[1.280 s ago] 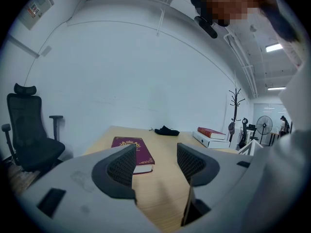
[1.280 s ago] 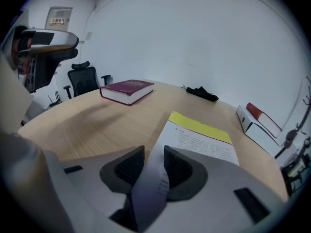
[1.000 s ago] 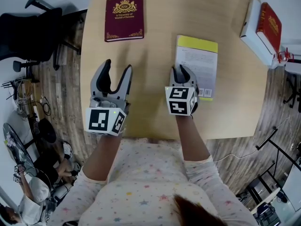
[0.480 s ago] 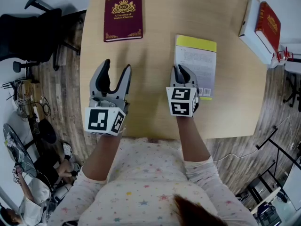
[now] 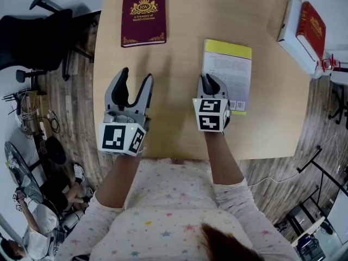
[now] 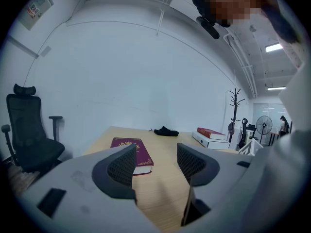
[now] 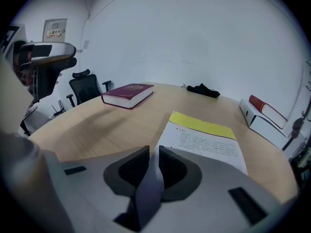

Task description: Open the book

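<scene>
A thin book with a white cover and a yellow band [image 5: 228, 75] lies closed on the wooden table [image 5: 179, 48], right of centre. My right gripper [image 5: 209, 82] is at the book's near left corner, shut on a thin pale sheet of the book. That sheet [image 7: 149, 191] shows curling up between the jaws of the right gripper [image 7: 154, 155], with the rest of the book [image 7: 206, 140] flat ahead. My left gripper [image 5: 136, 76] hovers open and empty over bare table. In its own view the left gripper [image 6: 155, 164] looks toward a closed maroon book [image 6: 131, 150].
The maroon hardback [image 5: 143, 17] lies at the table's far left. A red book on a white box [image 5: 304, 29] sits at the far right edge. A small black object [image 7: 203, 89] lies at the far end. A black office chair [image 5: 38, 37] stands left of the table.
Almost nothing: the right gripper has shifted very slightly at the book's corner. The left gripper has stayed put.
</scene>
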A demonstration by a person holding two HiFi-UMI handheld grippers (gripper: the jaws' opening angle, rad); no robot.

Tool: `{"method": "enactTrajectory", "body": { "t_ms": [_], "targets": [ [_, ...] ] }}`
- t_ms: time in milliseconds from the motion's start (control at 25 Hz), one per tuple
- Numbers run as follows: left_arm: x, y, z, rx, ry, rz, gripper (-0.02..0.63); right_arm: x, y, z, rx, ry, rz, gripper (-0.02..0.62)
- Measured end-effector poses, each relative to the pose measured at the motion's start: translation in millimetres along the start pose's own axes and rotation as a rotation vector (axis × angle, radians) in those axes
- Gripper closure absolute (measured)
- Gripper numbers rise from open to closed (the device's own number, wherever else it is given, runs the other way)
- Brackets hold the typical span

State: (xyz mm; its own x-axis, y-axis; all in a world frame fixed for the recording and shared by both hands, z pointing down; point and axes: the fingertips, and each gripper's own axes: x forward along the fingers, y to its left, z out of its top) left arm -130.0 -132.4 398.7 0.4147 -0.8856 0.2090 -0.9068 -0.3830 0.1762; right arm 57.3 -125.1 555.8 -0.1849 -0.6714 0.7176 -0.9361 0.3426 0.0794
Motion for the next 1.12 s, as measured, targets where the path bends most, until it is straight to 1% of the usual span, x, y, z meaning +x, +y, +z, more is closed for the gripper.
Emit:
{"method": "enactTrajectory", "body": {
  "t_ms": [200, 400, 720, 960, 1120],
  "targets": [
    [-1.5, 3.1, -0.4, -0.003, 0.001, 0.007, 0.364, -7.8, -2.2, 7.2, 0.033, -0.014, 0.010, 0.543],
    [-1.5, 2.5, 1.1, -0.004, -0.002, 0.007, 0.364, -16.0, -8.4, 11.2, 0.038, -0.025, 0.013, 0.554],
    [-1.7, 2.3, 1.7, -0.015, -0.004, 0.012, 0.364, -20.6, -18.6, 9.7, 0.093, 0.015, 0.046, 0.563],
    [-1.5, 1.5, 3.5, -0.020, -0.007, 0.015, 0.364, -18.3, -19.0, 6.5, 0.128, 0.075, 0.110, 0.563],
    [-2.7, -0.1, 5.1, -0.018, -0.011, 0.016, 0.364, -20.4, -20.7, 8.0, 0.153, 0.077, 0.133, 0.577]
  ]
}}
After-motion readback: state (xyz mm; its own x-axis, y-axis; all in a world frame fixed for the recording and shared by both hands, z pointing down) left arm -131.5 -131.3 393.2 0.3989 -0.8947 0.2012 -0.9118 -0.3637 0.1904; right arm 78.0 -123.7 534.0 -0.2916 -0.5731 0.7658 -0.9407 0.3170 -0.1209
